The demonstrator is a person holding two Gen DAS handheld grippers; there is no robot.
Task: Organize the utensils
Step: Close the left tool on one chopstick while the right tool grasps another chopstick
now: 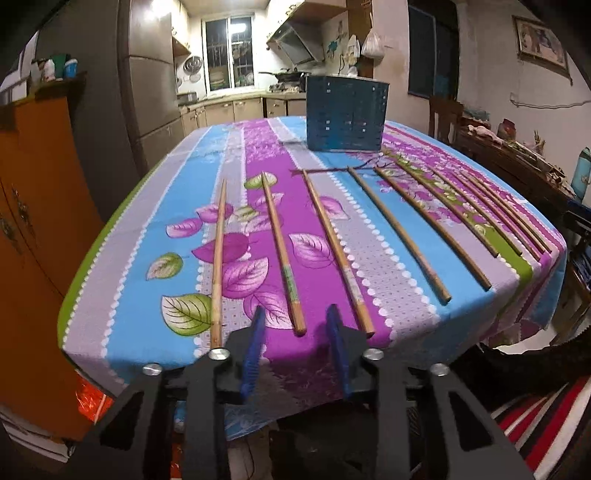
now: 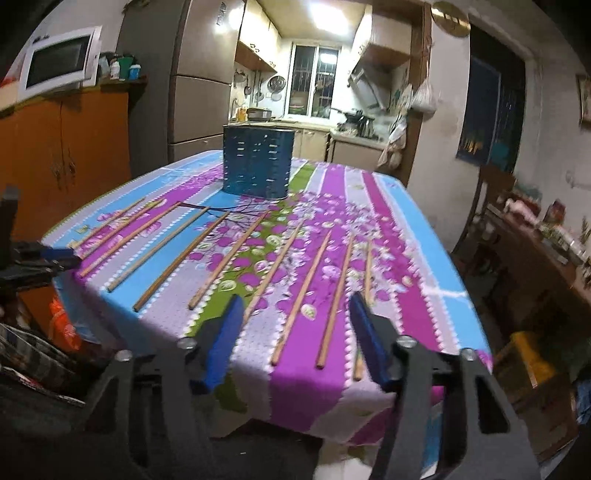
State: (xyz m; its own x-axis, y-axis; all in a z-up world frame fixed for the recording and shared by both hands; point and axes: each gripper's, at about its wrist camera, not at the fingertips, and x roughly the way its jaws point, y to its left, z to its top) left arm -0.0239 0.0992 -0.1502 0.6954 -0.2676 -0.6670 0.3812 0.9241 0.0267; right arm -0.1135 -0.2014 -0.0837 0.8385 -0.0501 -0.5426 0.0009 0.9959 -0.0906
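The left claw (image 1: 295, 325) is hanging with jaws apart and empty, straddling the near end of 1 chopstick (image 1: 283, 254) low in the frame; it could pinch cloth or nudge a neighbour. The right claw (image 2: 295, 314), also apart and empty, is blurring. Only the right view is showing the microwave (image 2: 59, 62); the blue holder (image 2: 258, 162) is standing upper centre on the surface (image 2: 424, 236).

dim room | ceiling light (image 2: 325, 14) glare | fisheye edges | right view blurred

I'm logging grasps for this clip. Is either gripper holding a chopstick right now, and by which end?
Nothing is held. The left gripper and right gripper both hover open above the chopsticks lying on the table.
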